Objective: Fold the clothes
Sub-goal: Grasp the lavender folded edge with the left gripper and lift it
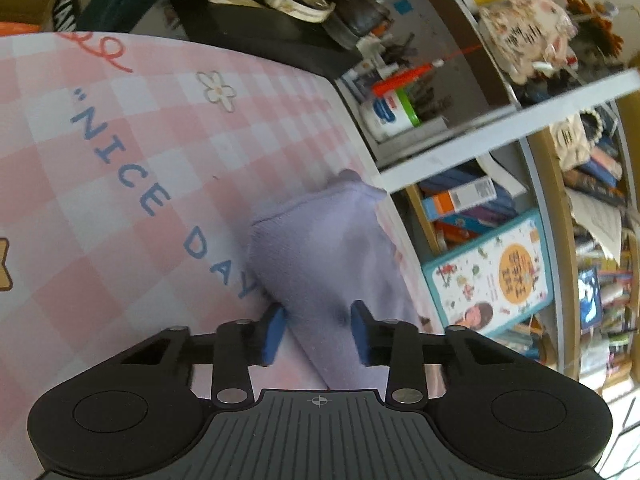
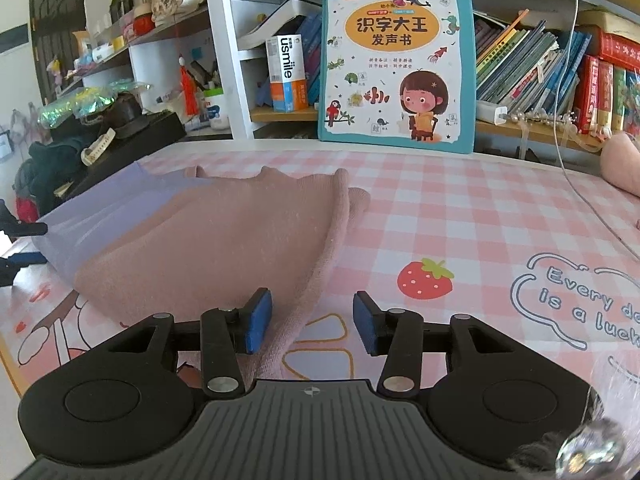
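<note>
Your left gripper [image 1: 318, 330] has its jaws wide, straddling a lilac cloth [image 1: 320, 248] that runs up the middle of the left view along the mat [image 1: 100, 184] edge — the pads stand either side of it, not pinching. Your right gripper [image 2: 312, 322] is also wide; the near edge of the pink garment [image 2: 224, 236] passes between its pads at lower centre, ungripped. That garment lies spread and partly doubled over left of centre, with the lilac cloth showing beneath it at the left.

This fits either reaching in to grip for a fold or having just let go of one — the pictures don't settle which.

No bins or baskets here; only the shelves [image 2: 280, 112] at the top, packed with books and boxes.
</note>
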The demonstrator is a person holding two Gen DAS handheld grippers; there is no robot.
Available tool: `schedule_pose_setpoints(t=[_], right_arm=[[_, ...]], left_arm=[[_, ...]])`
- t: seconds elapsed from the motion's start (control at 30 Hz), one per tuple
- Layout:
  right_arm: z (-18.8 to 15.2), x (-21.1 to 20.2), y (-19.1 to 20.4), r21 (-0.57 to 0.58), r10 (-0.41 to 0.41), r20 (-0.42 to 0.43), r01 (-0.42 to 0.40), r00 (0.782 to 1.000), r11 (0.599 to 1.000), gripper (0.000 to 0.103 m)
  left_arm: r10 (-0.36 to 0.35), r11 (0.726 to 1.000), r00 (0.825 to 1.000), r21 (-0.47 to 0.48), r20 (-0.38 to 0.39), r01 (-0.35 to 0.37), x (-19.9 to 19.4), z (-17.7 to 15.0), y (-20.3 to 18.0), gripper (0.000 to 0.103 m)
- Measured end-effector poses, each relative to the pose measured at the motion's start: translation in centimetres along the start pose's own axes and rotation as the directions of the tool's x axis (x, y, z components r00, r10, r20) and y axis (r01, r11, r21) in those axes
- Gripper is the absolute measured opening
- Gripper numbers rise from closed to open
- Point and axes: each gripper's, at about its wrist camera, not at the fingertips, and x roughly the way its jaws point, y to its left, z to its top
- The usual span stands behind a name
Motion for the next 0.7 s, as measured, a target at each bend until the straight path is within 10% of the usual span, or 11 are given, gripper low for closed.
schedule_pose_setpoints(t=[0.17,0.37,0.7], right_arm=[[0.0,0.0,0.1,-0.004,-0.008,-0.002,0.008,1.000,1.000,0.044],[0.1,0.1,-0.4,0.026,0.004,-0.011,-0.004,1.000,1.000,0.047],[0.2,0.0,-0.7,0.055,0.023,-0.029,-0.022,0.999,0.998,0.049]], left_arm=[[0.003,1.000,1.000,-0.010,0.012,-0.003,0.3,-0.1,-0.1,0.023],[-0.029,0.963,0.997,0.271,0.065,0.011,-1.3,-1.1,-5.3,0.018],[0.003,0.997,1.000,0.076,0.000,-0.003,0.6,-0.4,-2.3,0.037]])
